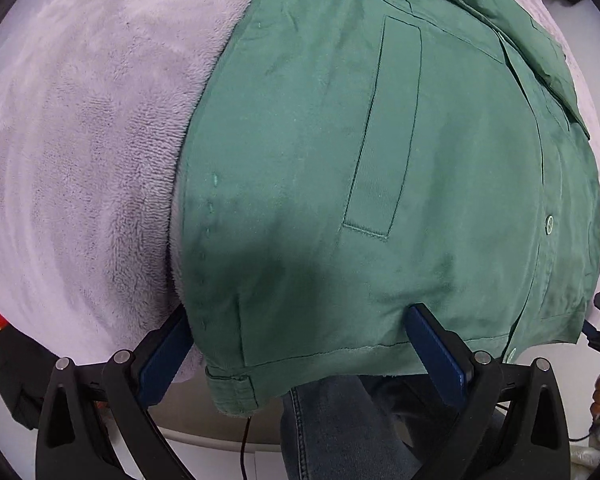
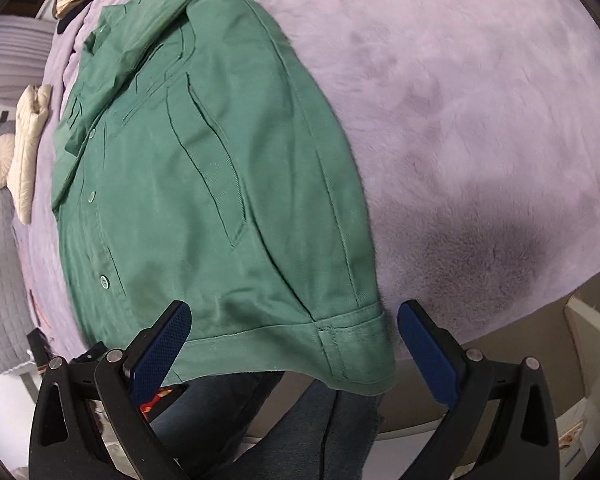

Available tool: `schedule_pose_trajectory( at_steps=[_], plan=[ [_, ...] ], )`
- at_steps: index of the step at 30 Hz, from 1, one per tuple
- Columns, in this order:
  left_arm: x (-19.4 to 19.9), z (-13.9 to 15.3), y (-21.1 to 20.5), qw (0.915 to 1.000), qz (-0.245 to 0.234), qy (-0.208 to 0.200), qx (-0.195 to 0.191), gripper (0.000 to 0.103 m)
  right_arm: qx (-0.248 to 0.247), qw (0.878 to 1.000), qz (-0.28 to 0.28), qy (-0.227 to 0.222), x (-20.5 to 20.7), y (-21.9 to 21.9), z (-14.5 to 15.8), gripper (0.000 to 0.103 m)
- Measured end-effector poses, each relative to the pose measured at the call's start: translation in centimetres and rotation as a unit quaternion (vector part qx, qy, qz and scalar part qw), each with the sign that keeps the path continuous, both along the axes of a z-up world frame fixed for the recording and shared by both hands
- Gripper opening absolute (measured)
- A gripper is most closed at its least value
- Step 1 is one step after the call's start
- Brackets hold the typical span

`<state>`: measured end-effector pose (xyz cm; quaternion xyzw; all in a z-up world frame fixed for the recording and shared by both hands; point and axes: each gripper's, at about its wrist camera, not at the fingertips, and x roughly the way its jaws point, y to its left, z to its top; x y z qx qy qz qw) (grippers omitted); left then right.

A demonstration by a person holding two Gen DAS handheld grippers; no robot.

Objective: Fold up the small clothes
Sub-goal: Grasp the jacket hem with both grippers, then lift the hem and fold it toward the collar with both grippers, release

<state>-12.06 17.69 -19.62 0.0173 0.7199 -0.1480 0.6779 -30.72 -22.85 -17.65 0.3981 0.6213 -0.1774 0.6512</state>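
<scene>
A green jacket (image 1: 380, 160) lies front-up on a lilac fleece blanket (image 1: 80, 160), buttoned, with its hem hanging just over the near edge of the surface. In the left wrist view the left tool (image 1: 300, 344) has its blue-padded fingers (image 1: 436, 356) spread wide apart, straddling the hem corner at 6 o'clock; one pad sits at the jacket's side edge and the other lies against the cloth near the button placket, nothing clamped. In the right wrist view the right tool (image 2: 296, 344) is likewise wide apart around the opposite hem corner, its tab at 5 o'clock between the pads. Cream-coloured clothes (image 2: 30, 144) lie on the blanket at 9 and 11 o'clock, well apart from the jacket. Denim-clad legs (image 2: 284, 424) show below the hem.
</scene>
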Motion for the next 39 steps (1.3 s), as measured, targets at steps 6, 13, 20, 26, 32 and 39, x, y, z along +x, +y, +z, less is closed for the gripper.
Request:
schedule_pose_trajectory(
  at_steps=[6, 13, 20, 26, 32, 39],
  plan=[
    [-0.4, -0.3, -0.3, 1.0, -0.006, -0.004, -0.006, 0.103, 0.059, 0.997, 0.038, -0.041, 1.7, 1.6, -0.8, 0.103],
    [-1.5, -0.7, 0.8, 0.9999, -0.013, -0.003, -0.006, 0.103, 0.081, 0.994, 0.046, -0.056, 1.9, 2.3, -0.9, 0.103],
    [-3.5, 0.7, 1.8, 0.9994, -0.02, -0.025, 0.008, 0.055, 0.112, 0.991, -0.01, -0.065, 0.1, 2.4, -1.6, 0.048],
    [-2.7, 3.0, 5.6, 0.9951, 0.031, 0.02, -0.092, 0.01, 0.152, 0.982, -0.033, -0.109, 0.1, 2.4, -0.9, 0.009],
    [-0.4, 8.3, 5.2, 0.9827, 0.042, 0.005, -0.18, 0.01, 0.211, 0.949, -0.068, -0.222, 2.1, 1.8, 3.1, 0.008],
    [10.3, 15.3, 3.2, 0.9601, 0.057, -0.029, -0.272, 0.01, 0.214, 0.914, -0.117, -0.325, 8.0, 1.4, 8.0, 0.008]
  ],
)
